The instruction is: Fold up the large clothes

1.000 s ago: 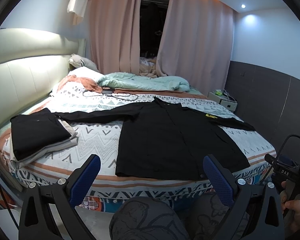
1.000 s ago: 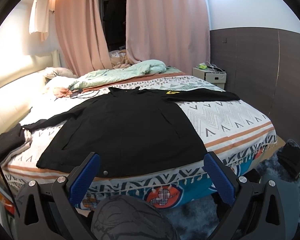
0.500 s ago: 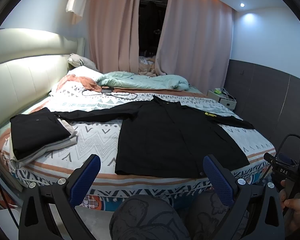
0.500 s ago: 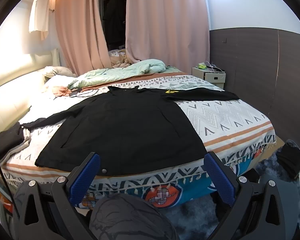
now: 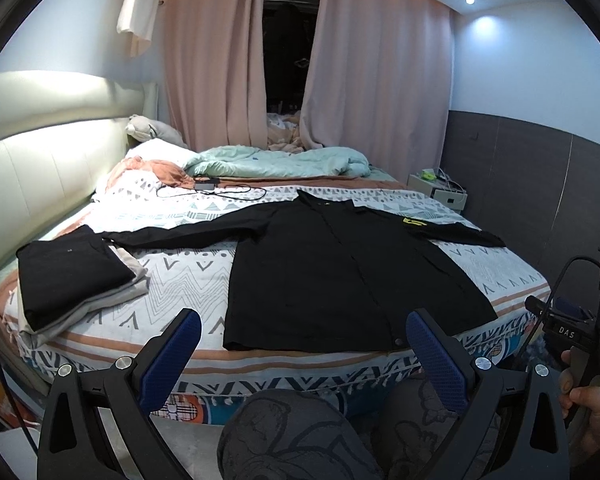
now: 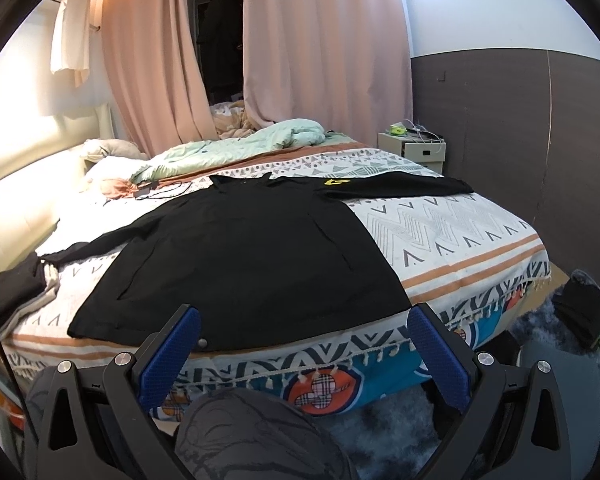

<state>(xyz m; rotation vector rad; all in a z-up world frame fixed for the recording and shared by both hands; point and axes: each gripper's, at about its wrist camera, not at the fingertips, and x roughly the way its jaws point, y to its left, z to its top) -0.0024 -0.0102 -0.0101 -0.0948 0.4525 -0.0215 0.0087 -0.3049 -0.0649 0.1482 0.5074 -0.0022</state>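
A large black long-sleeved shirt [image 5: 340, 276] lies spread flat on the patterned bed [image 5: 172, 280], sleeves out to both sides, a yellow mark on its right shoulder. It also shows in the right wrist view [image 6: 244, 256]. My left gripper [image 5: 302, 356] is open and empty, short of the bed's near edge, in front of the shirt's hem. My right gripper [image 6: 302, 356] is open and empty, also short of the hem. The right gripper's body shows at the right edge of the left wrist view [image 5: 580, 332].
A stack of folded clothes [image 5: 72, 280] sits on the bed's left. A crumpled mint duvet [image 5: 276, 162], pillows and a cable lie at the far end. A nightstand [image 6: 414, 146] stands by the dark wall. My knees [image 5: 300, 436] are below the grippers. Dark items [image 6: 584, 312] lie on the floor.
Both grippers have drawn back slightly and lowered, so the bed edge sits a little higher in view. The shirt has not moved. Both grippers stay open.
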